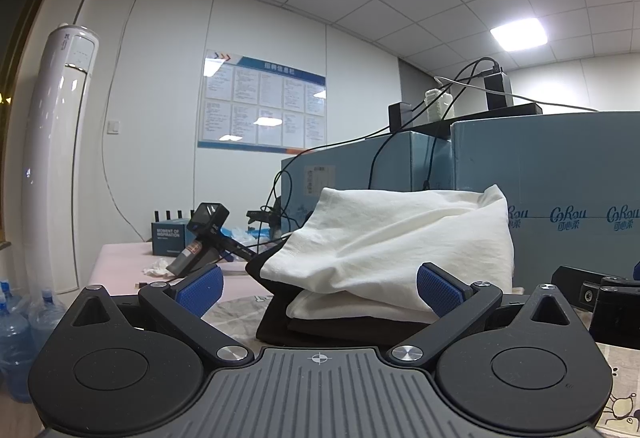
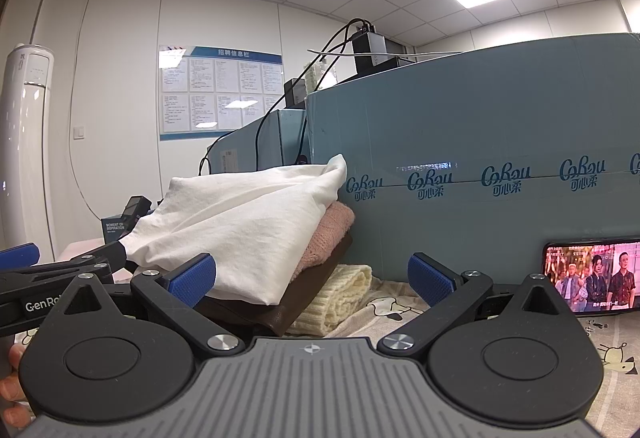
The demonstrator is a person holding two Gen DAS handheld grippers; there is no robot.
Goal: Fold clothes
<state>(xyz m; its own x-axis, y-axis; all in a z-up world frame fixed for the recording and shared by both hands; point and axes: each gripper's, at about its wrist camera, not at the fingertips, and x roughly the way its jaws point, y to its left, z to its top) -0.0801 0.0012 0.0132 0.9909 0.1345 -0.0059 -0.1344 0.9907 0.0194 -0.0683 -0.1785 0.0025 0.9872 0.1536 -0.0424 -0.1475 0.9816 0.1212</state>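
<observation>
Folded white shirt (image 1: 392,238) tops the stack beside blue boxes (image 2: 480,141).

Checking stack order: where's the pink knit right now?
Right wrist view, centre: the pink knit is in the pile, under the white garment and on the brown garment, beside the blue carton.

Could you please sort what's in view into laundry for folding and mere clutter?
For the job: white garment; pink knit; brown garment; cream knit.

Lying about: phone playing video; blue cartons; handheld camera; water bottles.
</observation>
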